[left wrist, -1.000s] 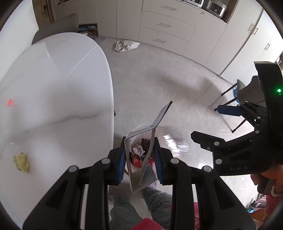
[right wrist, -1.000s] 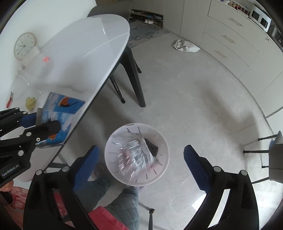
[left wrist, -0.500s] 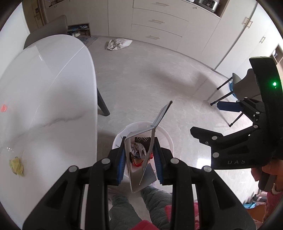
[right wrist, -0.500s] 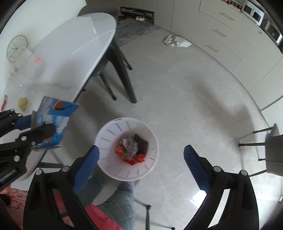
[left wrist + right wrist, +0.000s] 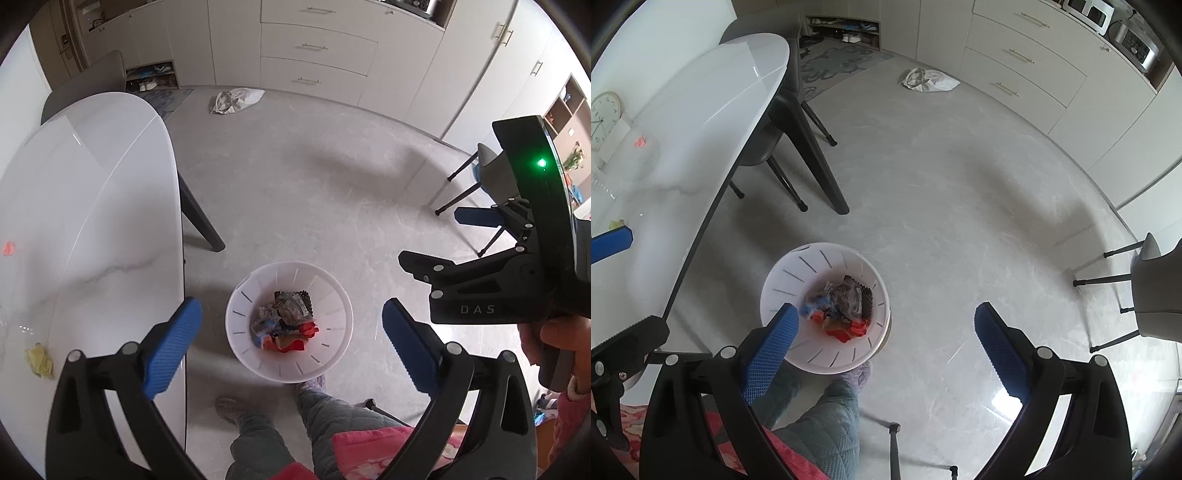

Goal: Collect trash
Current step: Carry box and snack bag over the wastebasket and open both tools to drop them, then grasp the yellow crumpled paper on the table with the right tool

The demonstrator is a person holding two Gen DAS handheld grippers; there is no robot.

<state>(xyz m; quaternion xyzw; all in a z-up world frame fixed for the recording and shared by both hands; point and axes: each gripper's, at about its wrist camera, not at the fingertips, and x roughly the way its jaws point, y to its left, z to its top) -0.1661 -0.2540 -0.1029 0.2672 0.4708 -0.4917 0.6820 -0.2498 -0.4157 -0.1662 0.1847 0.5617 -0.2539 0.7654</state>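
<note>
A white slotted trash bin [image 5: 243, 317] stands on the floor beside the table, holding a pile of wrappers [image 5: 286, 321]; it also shows in the right wrist view [image 5: 783, 280]. My left gripper [image 5: 291, 345] is open and empty above the bin. My right gripper [image 5: 886, 339] is open and empty, just right of the bin; it also shows in the left wrist view [image 5: 436, 243]. A crumpled yellow paper [image 5: 38, 360] lies on the white table [image 5: 92, 206] near its front edge. A small red scrap [image 5: 7, 249] lies further left.
A white cloth bag [image 5: 236, 99] lies on the floor by the cabinets. Black table legs [image 5: 816, 158] and a chair stand under the table. A grey chair [image 5: 1152, 291] is at the right. The person's legs and slippers [image 5: 314, 382] are below the bin.
My left gripper opened and let go of the blue-printed packet it held; the packet is now in the bin. Both grippers have shifted a little over the bin.
</note>
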